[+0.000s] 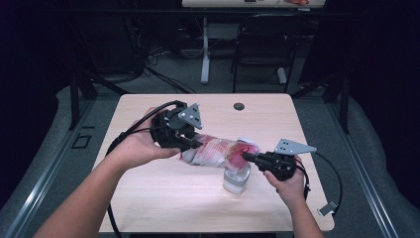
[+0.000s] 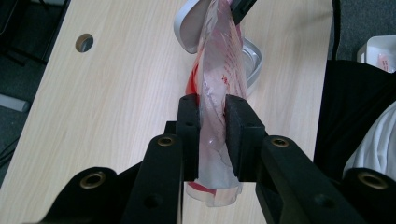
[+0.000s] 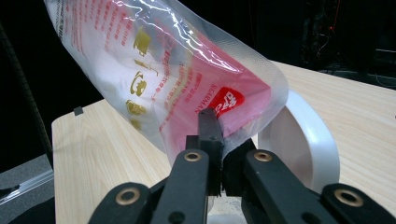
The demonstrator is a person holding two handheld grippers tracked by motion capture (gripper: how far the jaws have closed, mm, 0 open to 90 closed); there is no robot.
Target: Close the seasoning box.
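Both tongs are gripping a clear plastic pouch [image 1: 218, 152] with red print: left tongs [image 2: 212, 135] clamping one end, right tongs [image 3: 219, 140] pinching its sealed edge, above a white container [image 1: 236, 179] on the tabletop [image 1: 148, 198].

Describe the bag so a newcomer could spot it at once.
On the light wood table, two grippers face each other. Between them hangs the bag, over a white container. It alone is clear, crinkly plastic with red print.
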